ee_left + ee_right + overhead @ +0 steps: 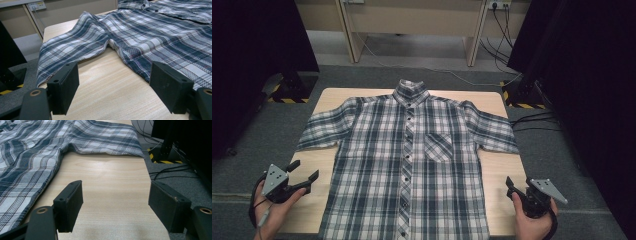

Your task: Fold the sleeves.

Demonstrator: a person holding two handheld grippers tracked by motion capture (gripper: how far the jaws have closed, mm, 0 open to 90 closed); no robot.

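Nearest the high camera, two hands enter from the bottom edge, each holding a black two-jaw gripper. At the left, the left gripper [305, 173] hovers over the near left corner of the table [492, 200], jaws wide apart and empty, aimed toward the shirt's side. In the middle, a blue and white plaid shirt [377, 165] lies flat and face up, buttoned, collar pointing away from the person, short sleeves spread to either side, hem reaching the near edge. At the right, the right gripper [511, 189] sits at the near right corner, jaws likewise wide and empty, just beside the shirt's right side seam.

Judging from this, the work is at its start: the shirt is spread out and nothing is grasped, so the step in hand looks like the approach before a first fold. The next move probably calls for each gripper to travel in to a sleeve or side edge, slip one jaw under the cloth and close on it.

From the left gripper view, the left sleeve [70, 47] shows soft ridges and its cuff hangs a little over the table's edge, detail the high view flattens; bare wood lies between the jaws. From the right gripper view, the right sleeve [110, 143] lies along the far part of the table, with bare wood ahead and cables [172, 173] on the grey floor beyond. From above, the collar, the button line and the chest pocket [438, 146] can be seen as a whole.
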